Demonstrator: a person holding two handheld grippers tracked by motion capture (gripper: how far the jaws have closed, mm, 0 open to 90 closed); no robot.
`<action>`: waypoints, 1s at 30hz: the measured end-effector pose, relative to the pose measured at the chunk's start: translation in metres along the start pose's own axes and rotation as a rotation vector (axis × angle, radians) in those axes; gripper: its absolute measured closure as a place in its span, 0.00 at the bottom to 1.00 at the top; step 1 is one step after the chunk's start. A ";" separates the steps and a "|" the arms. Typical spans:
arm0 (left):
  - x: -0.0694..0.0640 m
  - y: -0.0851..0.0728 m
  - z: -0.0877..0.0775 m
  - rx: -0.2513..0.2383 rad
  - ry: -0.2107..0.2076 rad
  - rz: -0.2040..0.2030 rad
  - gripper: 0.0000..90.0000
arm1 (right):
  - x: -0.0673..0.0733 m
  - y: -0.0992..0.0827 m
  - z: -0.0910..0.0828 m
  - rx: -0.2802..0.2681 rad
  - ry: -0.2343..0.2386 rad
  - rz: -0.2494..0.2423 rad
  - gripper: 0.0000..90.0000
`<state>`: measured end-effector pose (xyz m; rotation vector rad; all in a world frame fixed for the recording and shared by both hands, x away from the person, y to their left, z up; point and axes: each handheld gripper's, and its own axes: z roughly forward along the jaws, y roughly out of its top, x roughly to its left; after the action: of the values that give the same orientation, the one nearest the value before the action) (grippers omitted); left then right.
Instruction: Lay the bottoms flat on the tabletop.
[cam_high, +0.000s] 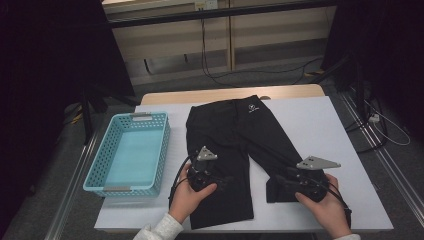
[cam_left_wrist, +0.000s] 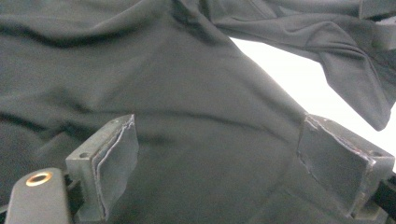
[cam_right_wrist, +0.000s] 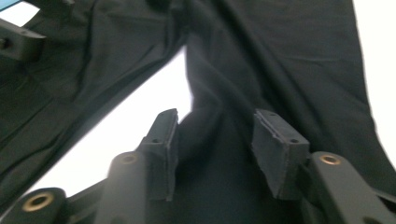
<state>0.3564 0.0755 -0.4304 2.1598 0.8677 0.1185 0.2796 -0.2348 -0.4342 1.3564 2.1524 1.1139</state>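
A pair of black shorts (cam_high: 235, 145) lay flat on the white table cover (cam_high: 320, 125), waistband toward the far edge and legs toward the person. A small white logo (cam_high: 251, 107) sat near the waistband. The shorts' left leg reached almost to the near edge of the cover; the right leg was shorter in outline, its hem end bunched or folded back under the right gripper.

The left gripper (cam_high: 222, 181), held in the person's left hand (cam_high: 192, 197), rested over the lower part of the shorts' left leg. In the left gripper view (cam_left_wrist: 238, 156) its jaws stood wide apart with black fabric spread beneath and between them; nothing was clamped.

The right gripper (cam_high: 280, 182), held in the right hand (cam_high: 327, 207), lay at the end of the shorts' right leg. In the right gripper view (cam_right_wrist: 215, 140) its jaws were parted to a moderate gap, straddling a ridge of the fabric without closing on it.

A light-blue perforated basket (cam_high: 102, 175) stood on the cover just to the left of the shorts, apart from them. Beyond the shorts' waistband, the wooden table edge (cam_high: 200, 95) showed past the cover, and cables (cam_high: 225, 75) trailed across the floor behind it.
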 end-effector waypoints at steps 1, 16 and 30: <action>0.001 0.000 0.000 0.000 0.001 -0.001 0.14 | 0.002 0.000 0.002 0.006 0.005 -0.007 0.62; 0.004 -0.003 -0.004 0.000 0.009 -0.011 0.14 | 0.030 -0.006 0.023 0.123 0.052 -0.140 0.96; 0.006 -0.002 -0.008 -0.009 0.000 -0.020 0.14 | 0.017 -0.012 -0.005 0.127 0.098 -0.127 1.00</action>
<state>0.3573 0.0846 -0.4274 2.1423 0.8874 0.1122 0.2611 -0.2249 -0.4384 1.2196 2.3798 1.0296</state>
